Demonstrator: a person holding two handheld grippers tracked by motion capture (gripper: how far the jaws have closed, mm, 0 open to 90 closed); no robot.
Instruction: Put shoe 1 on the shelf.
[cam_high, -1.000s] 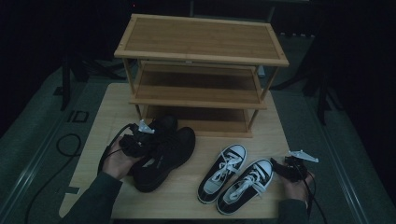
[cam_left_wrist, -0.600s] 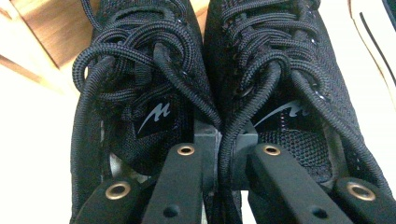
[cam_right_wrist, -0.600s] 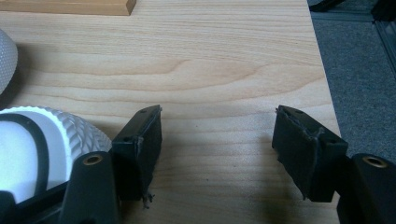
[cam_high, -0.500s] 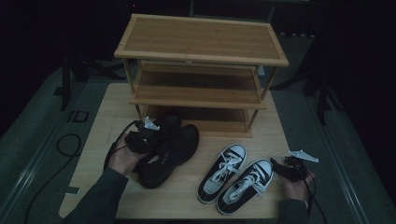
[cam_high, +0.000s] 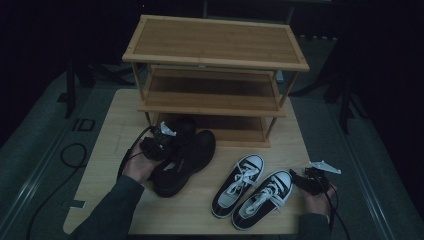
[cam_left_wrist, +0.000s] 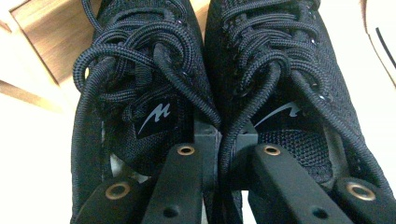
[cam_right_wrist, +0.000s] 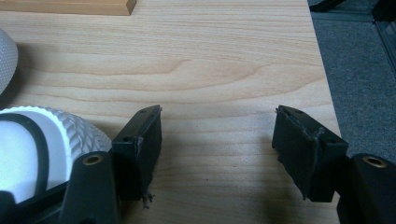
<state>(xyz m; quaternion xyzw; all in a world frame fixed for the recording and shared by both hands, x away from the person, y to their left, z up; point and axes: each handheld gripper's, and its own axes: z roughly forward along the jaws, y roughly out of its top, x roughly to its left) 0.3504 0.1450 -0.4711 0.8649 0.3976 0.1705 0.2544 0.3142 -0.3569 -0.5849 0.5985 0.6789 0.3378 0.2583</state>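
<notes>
- The left gripper (cam_high: 159, 142) has its jaws drawn close together, pinching the inner collars of a pair of black shoes (cam_high: 187, 157); in the left gripper view the gripper (cam_left_wrist: 218, 154) has one jaw inside each shoe, with the two touching inner walls squeezed between them.
- That close view of the black shoes (cam_left_wrist: 205, 79) brings out their thick black laces and a small white logo on each tongue, which the high view leaves as a dark mass.
- The high view places the pair on the left part of the table (cam_high: 115, 125), toes pointing towards the bottom tier of a wooden shoe rack (cam_high: 215, 55), just in front of it.
- The left hand (cam_high: 136, 167) wraps the gripper body from behind, the forearm in a dark sleeve coming up from the table's near edge.
- The right gripper (cam_high: 306, 180) rests near the table's right front corner; the right gripper view shows its jaws (cam_right_wrist: 217, 144) spread wide with only bare wood between them.
- A white rubber toe cap (cam_right_wrist: 42, 140) lies right beside one jaw there; from above it belongs to a pair of black-and-white sneakers (cam_high: 252, 190) lying side by side, just left of that gripper.
- The right hand (cam_high: 316, 200) holds its gripper low, at the near edge.
</notes>
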